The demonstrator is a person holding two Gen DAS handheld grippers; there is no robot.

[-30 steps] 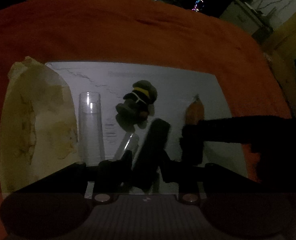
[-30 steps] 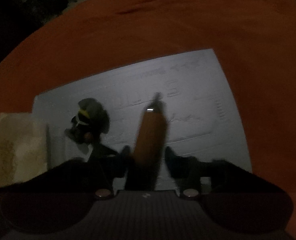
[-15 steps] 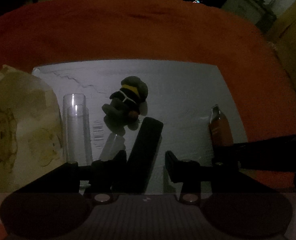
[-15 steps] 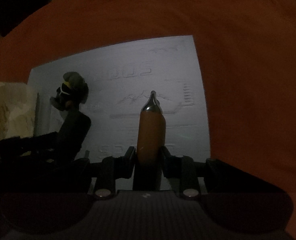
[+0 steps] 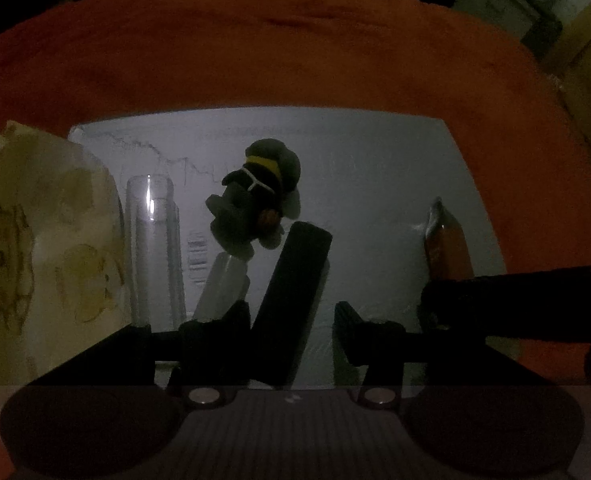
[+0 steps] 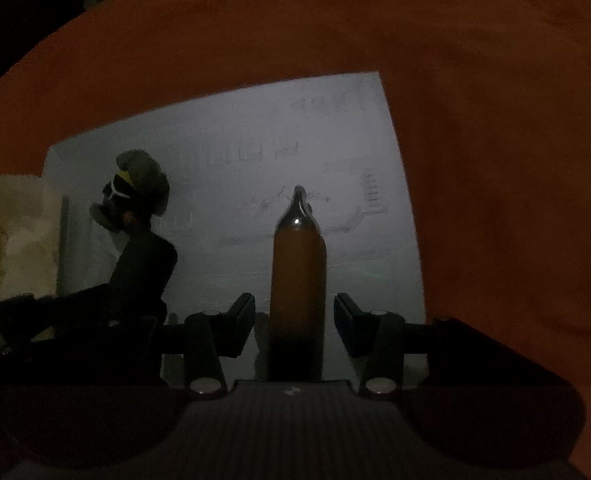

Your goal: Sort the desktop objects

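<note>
So both tongs are sitting spread wide with nothing gripped, the left tongs point(image 5: 293, 312) straddling a black bar point(image 5: 295, 292) and the right tongs point(image 6: 294, 314) straddling an orange tube point(image 6: 297, 280) on the white sheet point(image 6: 231, 160), so I'm guessing placing is wrapping up and backing off comes next

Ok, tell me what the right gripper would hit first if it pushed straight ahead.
The right gripper stands open, with the orange cylinder already between its fingers, gaps on both sides. Pushing ahead, it would probably meet that cylinder first; beyond lies the white sheet. Depth is uncertain.
</note>
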